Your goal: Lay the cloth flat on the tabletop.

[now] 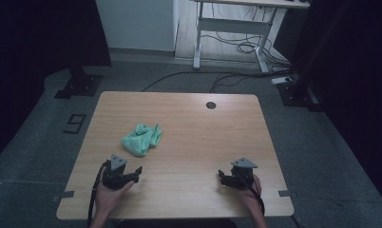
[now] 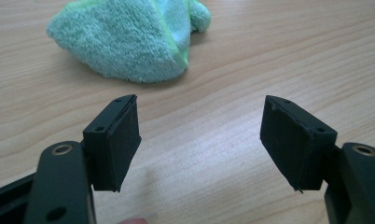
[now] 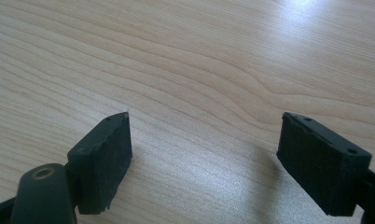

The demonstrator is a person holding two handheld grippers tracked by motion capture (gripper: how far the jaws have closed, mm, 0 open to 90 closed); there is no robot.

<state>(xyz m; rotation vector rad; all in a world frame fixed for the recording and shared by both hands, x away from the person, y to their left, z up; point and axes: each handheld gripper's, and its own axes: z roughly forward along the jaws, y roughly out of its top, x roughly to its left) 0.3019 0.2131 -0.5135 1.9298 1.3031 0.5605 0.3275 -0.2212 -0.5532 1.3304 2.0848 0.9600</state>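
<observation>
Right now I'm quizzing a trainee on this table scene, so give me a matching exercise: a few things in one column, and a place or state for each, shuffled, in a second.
Things:
1. green cloth
2. left gripper
3. right gripper
4. dark round hole

Places or states:
A. open over bare wood at the table's near right
B. in the tabletop by the far edge
C. crumpled left of the table's middle
D. open, pointing at the cloth, not touching it

Pairs: 1-C, 2-D, 3-A, 4-B
</observation>
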